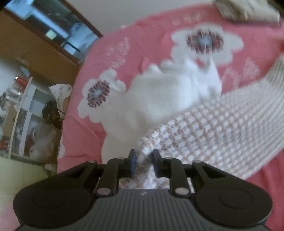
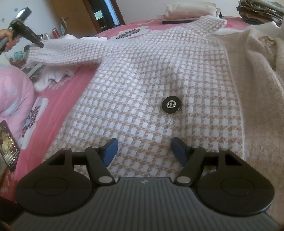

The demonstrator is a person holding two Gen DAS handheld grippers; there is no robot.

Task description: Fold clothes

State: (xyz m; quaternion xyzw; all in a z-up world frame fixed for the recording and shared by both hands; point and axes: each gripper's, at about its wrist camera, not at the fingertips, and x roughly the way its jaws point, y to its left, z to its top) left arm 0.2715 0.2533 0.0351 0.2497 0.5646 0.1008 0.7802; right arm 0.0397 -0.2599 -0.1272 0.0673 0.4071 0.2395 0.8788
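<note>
A houndstooth knit sweater in beige and white lies spread flat on the pink bedspread, with a black button on its front. My right gripper hovers open just above the sweater's lower part, nothing between its blue pads. The left sleeve stretches out to the left. Its cuff fills the gap between my left gripper's pads, which are shut on it. The right wrist view shows that left gripper at the sleeve's end, held by a hand.
A crumpled white garment lies under the sleeve. A fuzzy beige garment borders the sweater on the right. Folded stacks sit at the bed's far side. A lit phone rests at the left edge. A shelf stands beyond the bed.
</note>
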